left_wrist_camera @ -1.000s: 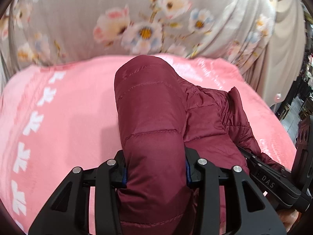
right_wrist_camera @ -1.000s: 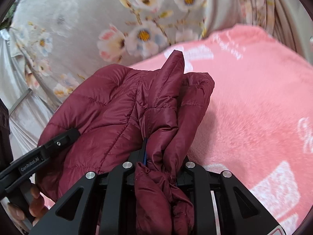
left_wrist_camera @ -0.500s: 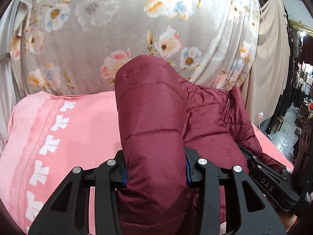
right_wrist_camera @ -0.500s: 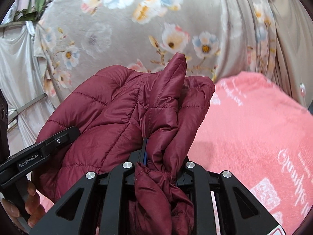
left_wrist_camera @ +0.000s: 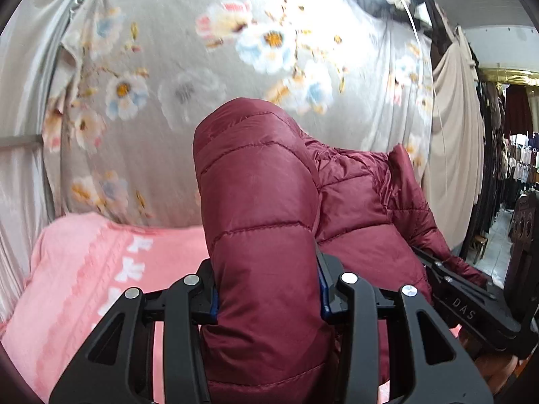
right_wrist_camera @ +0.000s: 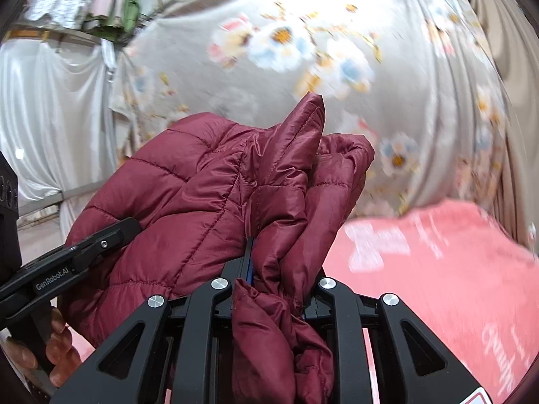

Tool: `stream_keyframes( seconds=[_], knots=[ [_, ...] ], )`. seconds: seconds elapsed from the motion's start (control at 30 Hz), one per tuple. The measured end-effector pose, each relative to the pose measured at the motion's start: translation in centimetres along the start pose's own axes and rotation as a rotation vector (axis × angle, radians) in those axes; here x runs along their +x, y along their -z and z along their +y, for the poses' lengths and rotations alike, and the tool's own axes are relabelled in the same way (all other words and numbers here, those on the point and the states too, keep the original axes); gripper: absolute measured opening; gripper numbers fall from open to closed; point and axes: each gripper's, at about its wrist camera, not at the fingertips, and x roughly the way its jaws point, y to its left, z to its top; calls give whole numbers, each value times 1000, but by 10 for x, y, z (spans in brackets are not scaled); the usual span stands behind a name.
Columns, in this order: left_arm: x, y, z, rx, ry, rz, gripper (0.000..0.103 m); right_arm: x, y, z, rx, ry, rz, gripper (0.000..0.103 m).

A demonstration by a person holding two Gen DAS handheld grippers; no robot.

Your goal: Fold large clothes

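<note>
1. The left tool point(left_wrist_camera: 267, 298) is clamped on a padded fold of the maroon jacket point(left_wrist_camera: 262, 202).
2. The right tool point(right_wrist_camera: 274, 289), marked "DAS", pinches bunched jacket fabric.
3. The left tool reads "GenRobot.AI".
4. The jacket hangs above a pink blanket point(right_wrist_camera: 438, 269); a flowered curtain point(left_wrist_camera: 202, 67) is behind.

A clothing shop, by the look of it: racks of hanging garments point(left_wrist_camera: 520, 165) line a tiled aisle point(left_wrist_camera: 498, 235), floral fabric point(left_wrist_camera: 235, 77) draped behind a pink blanket point(left_wrist_camera: 84, 269).
</note>
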Motion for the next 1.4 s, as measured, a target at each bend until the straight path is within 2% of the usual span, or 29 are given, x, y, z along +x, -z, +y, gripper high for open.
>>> stream_keyframes(
  seconds=[0.17, 0.33, 0.57, 0.9, 1.23, 1.37, 1.4],
  knots=[
    [2, -14, 27, 10, -21, -67, 43, 22, -21, 29, -68, -39, -66, 19],
    [34, -10, 59, 6, -45, -78, 49, 70, -14, 30, -58, -110, -60, 20],
    [117, 27, 109, -45, -44, 27, 49, 162, 20, 18, -33, -114, 62, 20],
    [226, 97, 160, -96, -76, 181, 50, 278, 93, 0, -22, -84, 212, 20],
    [302, 180, 184, -141, -77, 390, 50, 344, 176, -31, 33, -38, 416, 20],
    [305, 196, 186, -120, -98, 386, 53, 349, 187, -42, 88, -42, 447, 22],
    [305, 197, 186, -120, -100, 391, 55, 351, 188, -43, 95, -42, 459, 25]
  ],
)
